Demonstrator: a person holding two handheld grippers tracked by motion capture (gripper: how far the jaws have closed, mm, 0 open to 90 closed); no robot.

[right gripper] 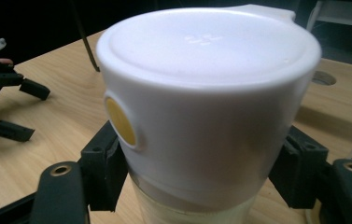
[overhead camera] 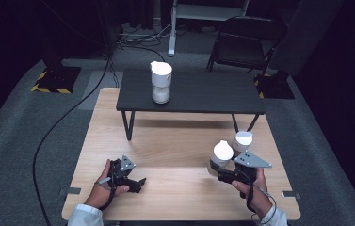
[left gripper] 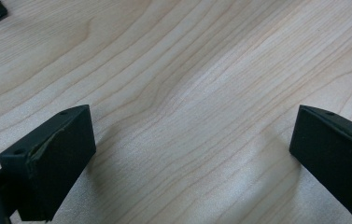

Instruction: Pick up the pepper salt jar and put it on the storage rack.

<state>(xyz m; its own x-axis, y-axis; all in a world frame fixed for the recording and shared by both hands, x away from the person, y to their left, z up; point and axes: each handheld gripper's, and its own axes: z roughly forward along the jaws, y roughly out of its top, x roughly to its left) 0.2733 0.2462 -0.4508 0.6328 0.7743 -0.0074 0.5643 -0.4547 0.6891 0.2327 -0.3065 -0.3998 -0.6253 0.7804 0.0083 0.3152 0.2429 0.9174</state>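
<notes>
2 claws are in play: the right claw (overhead camera: 218, 170) is clamped around a white-lidded jar (overhead camera: 221, 155) at 4 o'clock on the desk (overhead camera: 175, 150), while the left claw (overhead camera: 137, 183) rests empty, jaws spread wide. Keep the jar upright and clear the second jar (overhead camera: 241, 140) just behind.

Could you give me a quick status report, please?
Right tool clamped on white-capped jar. Left tool open, on the wooden table. Second jar close behind.
</notes>
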